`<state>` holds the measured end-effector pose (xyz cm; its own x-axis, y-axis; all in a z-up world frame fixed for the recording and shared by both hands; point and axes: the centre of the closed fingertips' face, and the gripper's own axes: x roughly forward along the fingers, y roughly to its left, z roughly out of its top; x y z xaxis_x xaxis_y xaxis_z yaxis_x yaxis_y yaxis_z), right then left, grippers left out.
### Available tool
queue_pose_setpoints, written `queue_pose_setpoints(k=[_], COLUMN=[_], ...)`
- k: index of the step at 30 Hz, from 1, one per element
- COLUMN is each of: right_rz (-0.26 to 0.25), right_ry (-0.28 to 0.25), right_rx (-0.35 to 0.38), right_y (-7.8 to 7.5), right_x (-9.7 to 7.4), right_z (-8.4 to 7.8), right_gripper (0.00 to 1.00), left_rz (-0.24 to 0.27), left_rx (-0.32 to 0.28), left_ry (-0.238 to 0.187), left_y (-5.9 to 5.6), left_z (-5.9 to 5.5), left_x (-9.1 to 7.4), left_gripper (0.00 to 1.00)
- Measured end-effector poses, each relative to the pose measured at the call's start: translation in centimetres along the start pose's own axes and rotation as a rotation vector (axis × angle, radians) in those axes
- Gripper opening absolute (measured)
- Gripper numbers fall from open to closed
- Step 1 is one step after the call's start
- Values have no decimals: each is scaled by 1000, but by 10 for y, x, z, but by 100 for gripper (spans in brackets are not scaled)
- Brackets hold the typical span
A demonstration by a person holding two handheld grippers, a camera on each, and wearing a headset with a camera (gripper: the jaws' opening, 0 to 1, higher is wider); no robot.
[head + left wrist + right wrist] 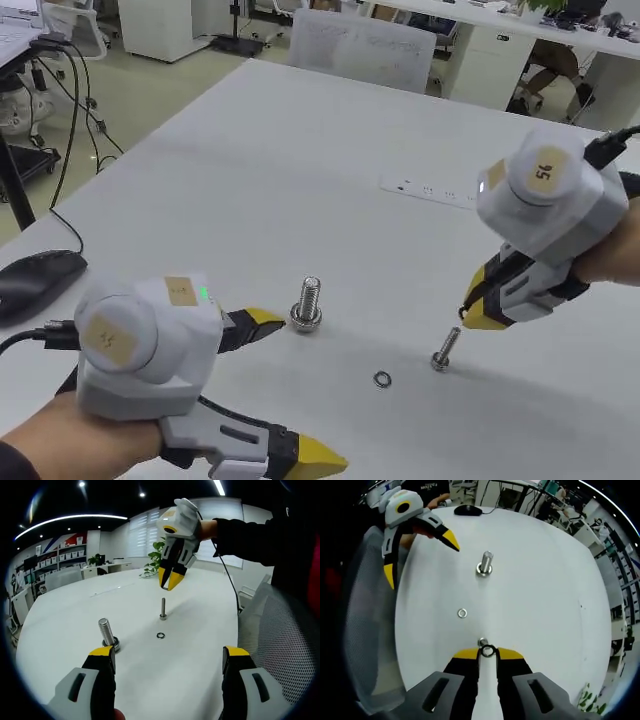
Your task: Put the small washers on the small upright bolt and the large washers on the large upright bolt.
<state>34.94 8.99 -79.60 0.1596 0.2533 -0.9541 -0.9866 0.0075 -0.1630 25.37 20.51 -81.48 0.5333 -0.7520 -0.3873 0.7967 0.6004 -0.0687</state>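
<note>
Now, right gripper [478, 312] nose-down over small bolt [445, 350], clamping 1 washer [487, 651] (left gripper [168, 652] jaws apart).

Bright, even overhead light on the matte white counter [300, 180]; the large threaded steel bolt [309, 300] and the small steel bolt [445, 348] cast only faint, soft shadows. Left gripper view: white ceiling strip lights [70, 519] flare against a dark ceiling. Both gripper views bow strongly toward their edges. Right gripper view: the small metal washer [487, 651] pinched in the right hand-held gripper [487, 654] reads dark but sharp.
</note>
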Motion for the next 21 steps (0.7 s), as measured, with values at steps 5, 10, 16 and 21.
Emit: queue_pose_setpoints(k=[5,10,16,21], right_rz=[13,28,34,39], right_ry=[9,18,30,29], right_rx=[-2,0,-4,0], right_y=[0,2,4,4], right_x=[7,13,18,20], right_z=[-2,-4,-7,-7], right_gripper=[13,13,13,13], left_rz=[0,3,4,4], left_rx=[-1,-2,-3,-3], left_ry=[4,5,6,7], left_y=[0,0,0,-1], left_z=[-1,-1,-1,-1], left_x=[0,0,0,0], left_gripper=[88,88,88,88])
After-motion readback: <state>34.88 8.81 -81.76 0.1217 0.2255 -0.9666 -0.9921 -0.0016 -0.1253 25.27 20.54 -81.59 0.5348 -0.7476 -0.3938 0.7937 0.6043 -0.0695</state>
